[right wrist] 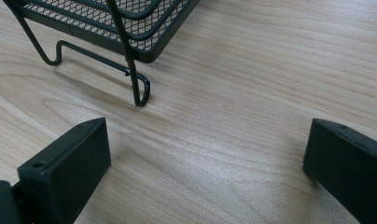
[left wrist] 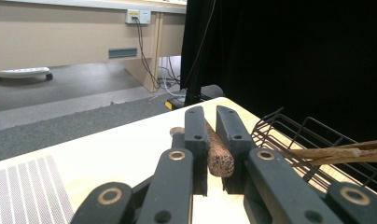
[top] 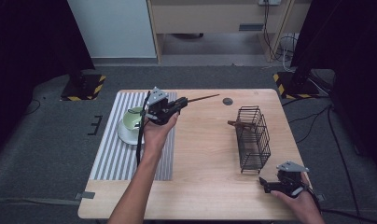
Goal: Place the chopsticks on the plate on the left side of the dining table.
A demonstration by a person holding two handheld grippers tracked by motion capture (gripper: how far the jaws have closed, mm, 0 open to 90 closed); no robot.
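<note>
My left gripper [top: 183, 102] is shut on a thin brown wooden stick [top: 203, 98], held above the table's far left with the stick pointing right toward the back edge. In the left gripper view the stick's thick speckled end [left wrist: 219, 156] sits clamped between the two black jaws [left wrist: 213, 116]. A black wire basket [top: 253, 137] stands at the right of the table with more wooden sticks [top: 238, 124] poking out of its left side; those sticks [left wrist: 345, 151] cross the basket's rim [left wrist: 289, 128]. My right gripper [top: 263, 185] rests open near the front right corner, its jaws [right wrist: 210, 140] wide apart just before the basket's foot [right wrist: 140, 93].
A pale green cup [top: 133, 119] on a white saucer [top: 123, 136] sits on a grey striped mat [top: 116, 158] at the table's left, under the left hand. A dark round grommet [top: 227, 101] lies near the back edge. Bare wood [top: 205, 154] spreads between mat and basket.
</note>
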